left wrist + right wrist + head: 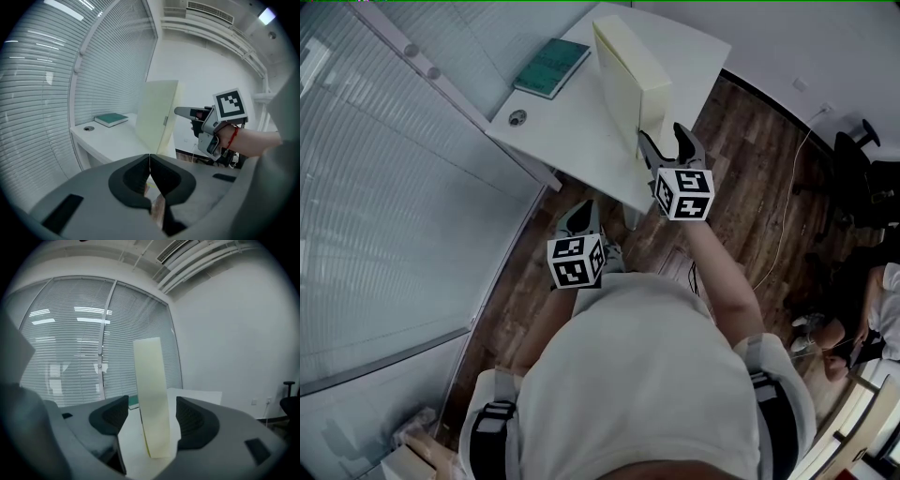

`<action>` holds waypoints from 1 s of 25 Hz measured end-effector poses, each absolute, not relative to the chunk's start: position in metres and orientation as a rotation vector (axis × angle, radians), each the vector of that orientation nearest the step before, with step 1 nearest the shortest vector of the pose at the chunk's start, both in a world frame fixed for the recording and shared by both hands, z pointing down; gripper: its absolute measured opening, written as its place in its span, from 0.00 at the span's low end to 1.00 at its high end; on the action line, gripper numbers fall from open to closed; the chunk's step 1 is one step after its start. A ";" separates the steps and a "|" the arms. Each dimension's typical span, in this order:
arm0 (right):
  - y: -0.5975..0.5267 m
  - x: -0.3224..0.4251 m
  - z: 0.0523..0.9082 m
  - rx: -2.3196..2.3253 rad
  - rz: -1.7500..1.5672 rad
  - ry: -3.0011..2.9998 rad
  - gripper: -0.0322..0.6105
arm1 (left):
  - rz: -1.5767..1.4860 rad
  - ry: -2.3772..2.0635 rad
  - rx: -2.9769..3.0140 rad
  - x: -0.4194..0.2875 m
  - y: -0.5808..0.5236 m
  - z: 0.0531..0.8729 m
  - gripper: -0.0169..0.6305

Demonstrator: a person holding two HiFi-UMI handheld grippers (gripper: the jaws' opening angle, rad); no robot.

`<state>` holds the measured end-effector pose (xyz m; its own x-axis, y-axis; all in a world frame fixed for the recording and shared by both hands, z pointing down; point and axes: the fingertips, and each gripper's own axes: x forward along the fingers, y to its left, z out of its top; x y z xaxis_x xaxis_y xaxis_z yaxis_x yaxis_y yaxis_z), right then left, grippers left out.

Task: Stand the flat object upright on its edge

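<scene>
A pale yellow flat box (628, 70) stands upright on its narrow edge on the white table (572, 122), near the table's front corner. My right gripper (667, 141) is open just behind it. In the right gripper view the box (152, 394) rises between the two dark pads (112, 416), with a gap on either side, so neither pad presses it. My left gripper (581, 217) hangs low in front of the table with its jaws shut on nothing (150, 164). From there I see the box (157, 117) leaning slightly and the right gripper (187, 112) beside it.
A green book (551, 67) lies flat at the table's far end, and a round cable hole (517, 117) sits near the left edge. Window blinds run along the left. On the wooden floor to the right are a cable, an office chair (862, 159) and a seated person (867, 309).
</scene>
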<state>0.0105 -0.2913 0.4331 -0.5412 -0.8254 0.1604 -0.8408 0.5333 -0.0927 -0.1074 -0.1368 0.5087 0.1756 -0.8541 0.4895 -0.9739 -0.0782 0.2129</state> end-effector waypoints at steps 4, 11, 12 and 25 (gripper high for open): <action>-0.267 0.018 0.432 1.441 0.233 -2.684 0.52 | 0.321 -1.714 1.974 -0.103 -0.134 0.509 0.06; -0.225 0.035 0.432 1.429 0.243 -2.693 0.17 | 0.314 -1.713 1.969 -0.096 -0.128 0.511 0.06; -0.220 0.036 0.434 1.415 0.241 -2.688 0.15 | 0.313 -1.714 1.971 -0.095 -0.127 0.511 0.06; -0.161 0.061 0.466 1.345 0.299 -2.635 0.09 | 0.331 -1.689 2.019 -0.082 -0.117 0.510 0.06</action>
